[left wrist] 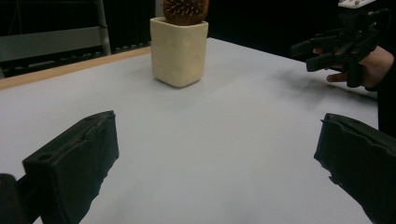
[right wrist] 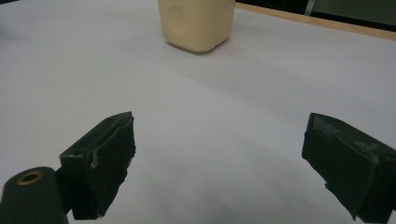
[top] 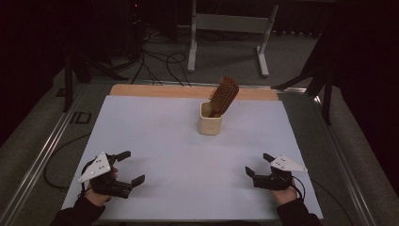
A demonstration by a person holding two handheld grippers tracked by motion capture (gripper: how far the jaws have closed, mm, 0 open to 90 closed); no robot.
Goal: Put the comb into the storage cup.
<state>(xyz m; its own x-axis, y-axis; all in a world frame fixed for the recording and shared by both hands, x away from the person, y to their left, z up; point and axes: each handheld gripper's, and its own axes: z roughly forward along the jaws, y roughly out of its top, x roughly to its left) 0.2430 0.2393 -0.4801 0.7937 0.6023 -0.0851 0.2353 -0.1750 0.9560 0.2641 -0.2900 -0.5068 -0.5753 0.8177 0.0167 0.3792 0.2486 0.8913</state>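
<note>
Both claws rest spread and empty — left gripper (top: 130, 167), right gripper (top: 258, 164) — near the table's front. A hairbrush (top: 224, 96) leans in a cream cup (top: 210, 119); a careless tug could tip it.

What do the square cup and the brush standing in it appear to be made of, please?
The cup looks like glazed ceramic, possibly matte plastic: cream, smooth, thick-walled with rounded corners and faint dimples. The brush looks wooden: warm brown head with rows of pin bristles; whether those are wood too is unclear.
</note>
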